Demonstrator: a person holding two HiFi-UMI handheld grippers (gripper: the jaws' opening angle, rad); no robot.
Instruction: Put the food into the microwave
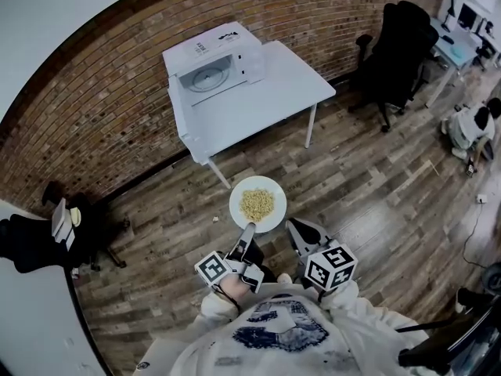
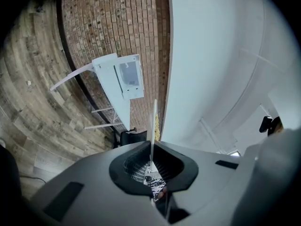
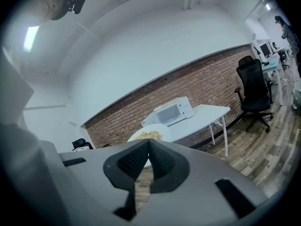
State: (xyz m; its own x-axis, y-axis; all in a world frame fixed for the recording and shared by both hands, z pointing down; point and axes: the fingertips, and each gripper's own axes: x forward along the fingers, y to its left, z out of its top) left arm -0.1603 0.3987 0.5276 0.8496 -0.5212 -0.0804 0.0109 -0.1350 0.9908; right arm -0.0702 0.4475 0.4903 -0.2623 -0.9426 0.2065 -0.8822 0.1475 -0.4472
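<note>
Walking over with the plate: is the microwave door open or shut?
Open. In the head view the microwave shows its round turntable inside, uncovered.

plate white | food pale yellow | microwave white | desk white | wall red-brown bricks, pale lines | floor brown wood planks | chair black | shirt white with blue picture

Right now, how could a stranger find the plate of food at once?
Find the white table against the brick wall, with the open microwave on it. In front of it, above the wooden floor, the left gripper holds a round white plate by its rim. It is the only dish, with yellowish food heaped in its middle.
</note>
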